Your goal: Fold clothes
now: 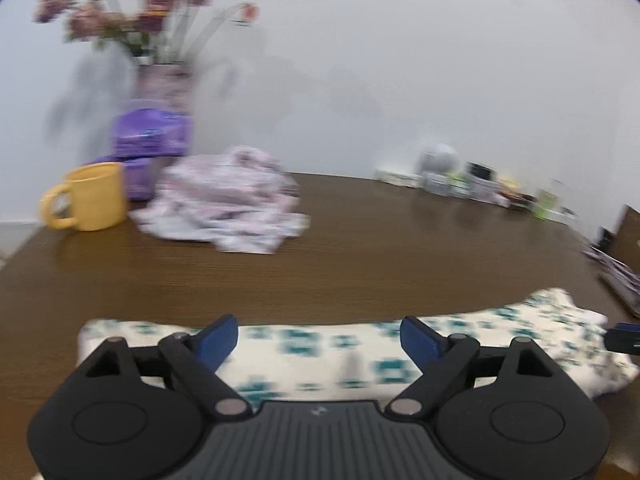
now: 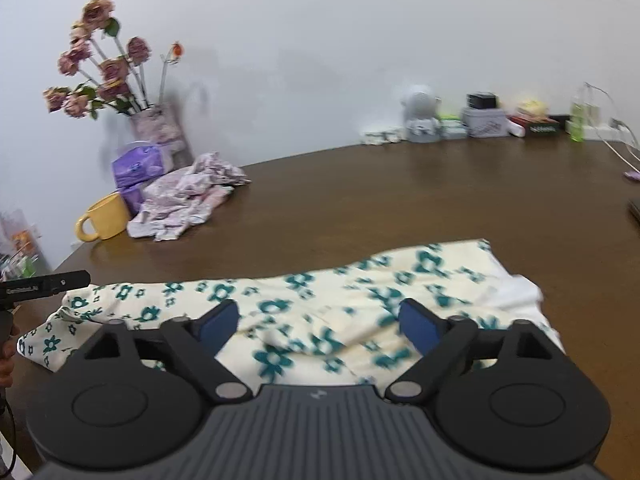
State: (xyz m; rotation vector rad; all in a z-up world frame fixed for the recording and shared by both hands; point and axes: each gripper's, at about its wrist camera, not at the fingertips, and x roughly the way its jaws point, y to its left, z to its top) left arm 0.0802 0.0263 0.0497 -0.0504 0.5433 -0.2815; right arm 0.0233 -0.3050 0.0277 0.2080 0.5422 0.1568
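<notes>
Both the left tongs (image 1: 320,336) and the right tongs (image 2: 319,322) stand spread and empty above the cream garment with teal flowers (image 2: 320,292), which lies partly folded along the near edge of the brown surface (image 2: 400,200) (the crumpled pink garment (image 2: 188,196) waits beside the yellow mug (image 2: 106,218)), apparently let go to settle.
</notes>
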